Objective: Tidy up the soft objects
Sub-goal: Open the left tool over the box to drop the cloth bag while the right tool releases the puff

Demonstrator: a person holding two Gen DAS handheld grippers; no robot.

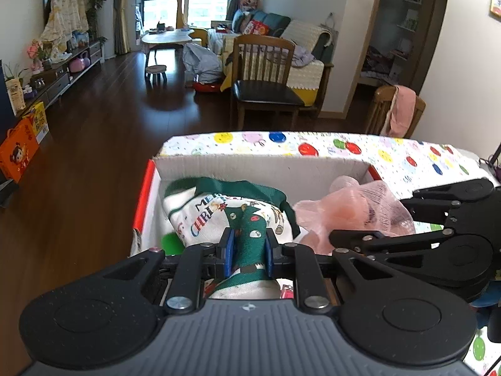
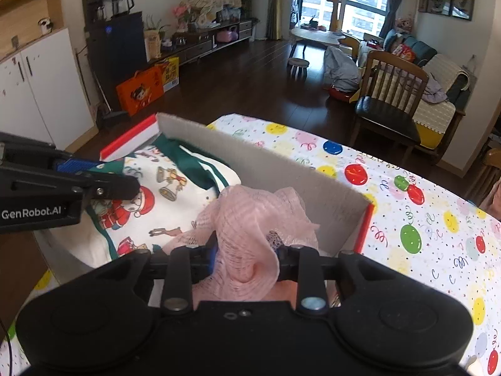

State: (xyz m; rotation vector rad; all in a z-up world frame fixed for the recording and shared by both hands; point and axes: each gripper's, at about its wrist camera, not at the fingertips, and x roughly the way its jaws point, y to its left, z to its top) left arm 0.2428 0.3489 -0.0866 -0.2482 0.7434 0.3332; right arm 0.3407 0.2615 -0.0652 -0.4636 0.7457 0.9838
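**Both grippers down in the cardboard box, each with cloth between its pads**

At the left edge of the table, the open cardboard box (image 1: 263, 164) with red trim sits on a tablecloth (image 2: 407, 206) dotted with coloured balloons. In the box's left half lies a white Christmas cloth (image 1: 200, 216) with green edging and Santa prints. The left gripper (image 1: 249, 247) reaches into that side, its blue pads pressed close together and pinching a fold of the green patterned part of the cloth.

To the right of it, still inside the box and against its far wall, is a bunched pink mesh cloth (image 2: 250, 222), lying beside the Christmas cloth and overlapping its edge. The right gripper (image 2: 245, 260) has this pink mesh draped between its fingers; the fabric hides the pads, so I cannot tell whether they press on it.

Beyond the table stands a wooden chair (image 1: 266, 75) on dark floorboards.
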